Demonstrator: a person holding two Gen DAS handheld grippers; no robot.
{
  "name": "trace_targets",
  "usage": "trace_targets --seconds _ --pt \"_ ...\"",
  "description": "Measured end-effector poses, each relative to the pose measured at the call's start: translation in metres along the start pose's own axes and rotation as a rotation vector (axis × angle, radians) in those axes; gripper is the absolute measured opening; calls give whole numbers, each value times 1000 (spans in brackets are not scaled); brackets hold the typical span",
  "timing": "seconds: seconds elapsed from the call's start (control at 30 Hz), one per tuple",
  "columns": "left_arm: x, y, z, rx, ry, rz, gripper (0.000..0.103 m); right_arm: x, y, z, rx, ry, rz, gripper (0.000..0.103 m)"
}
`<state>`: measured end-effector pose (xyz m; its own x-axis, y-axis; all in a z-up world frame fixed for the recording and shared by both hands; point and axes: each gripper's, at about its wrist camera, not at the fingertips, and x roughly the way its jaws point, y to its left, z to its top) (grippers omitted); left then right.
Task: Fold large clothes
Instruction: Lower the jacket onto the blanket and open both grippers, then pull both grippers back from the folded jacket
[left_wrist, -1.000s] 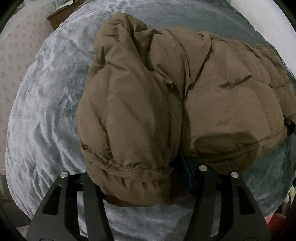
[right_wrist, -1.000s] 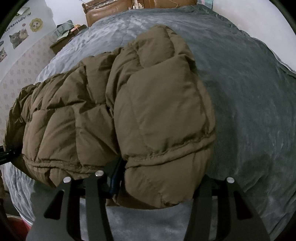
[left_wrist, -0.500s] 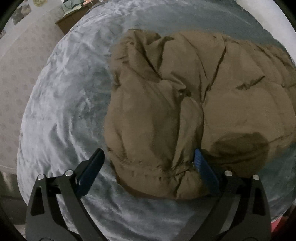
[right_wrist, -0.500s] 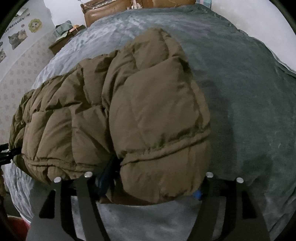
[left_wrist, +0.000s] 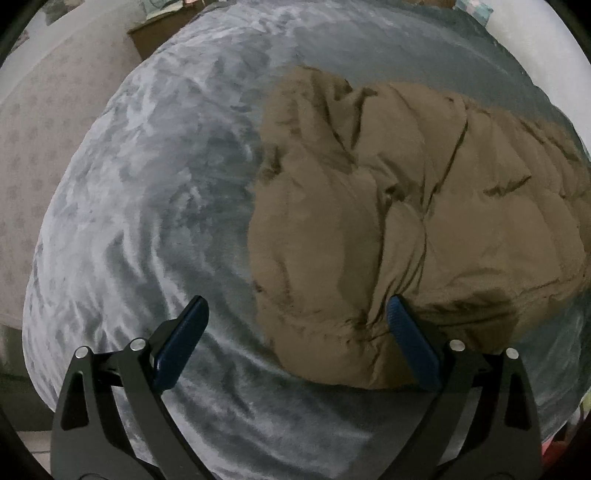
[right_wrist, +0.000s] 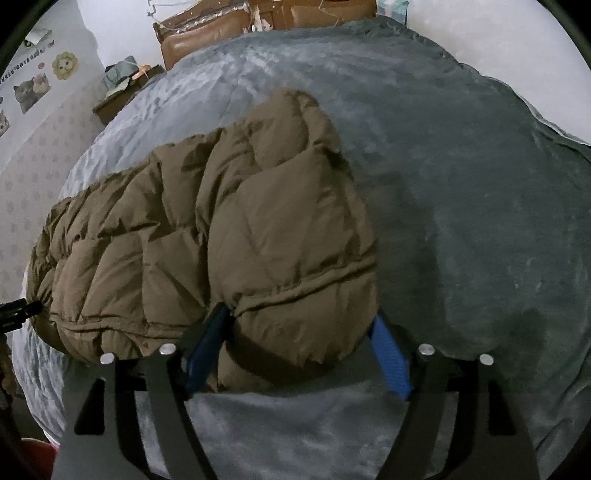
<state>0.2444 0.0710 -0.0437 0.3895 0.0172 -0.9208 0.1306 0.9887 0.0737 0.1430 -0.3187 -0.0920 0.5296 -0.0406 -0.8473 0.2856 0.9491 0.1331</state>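
Jacket bunched on blanket; nightstand, seemingly cluttered, beyond.

1. One brown puffy jacket, bundled on the bed.
2. One grey blanket under it.
3. Two grippers: left gripper, right gripper.
4. One brown headboard.
5. Wall stickers: four, perhaps more; the edge blurs.
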Motion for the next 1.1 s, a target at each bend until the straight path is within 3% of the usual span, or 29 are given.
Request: trace_targets --seconds 0.2,0.27,0.6,0.83,1.03,1.1 --pt "-6 29 -7 -63 -14 -14 97 -12 -15 6 40 -75 -44 76" --pt "-3 36 -12 -92 -7 -38 97 -9 -19 7 46 -73 -60 76" --pt "28 30 -18 -91 18 -17 97 31 -18 -8 -36 -40 -202 76" --pt "28 32 -20 -92 -14 -16 97 15 -16 -7 -14 -88 -207 76" --pt "1 22 -27 -58 -77 27 100 -24 10 -4 -9 -171 -120 78" --pt "-7 18 -30 -56 -94 36 100 -30 22 -5 -8 -189 -112 83"
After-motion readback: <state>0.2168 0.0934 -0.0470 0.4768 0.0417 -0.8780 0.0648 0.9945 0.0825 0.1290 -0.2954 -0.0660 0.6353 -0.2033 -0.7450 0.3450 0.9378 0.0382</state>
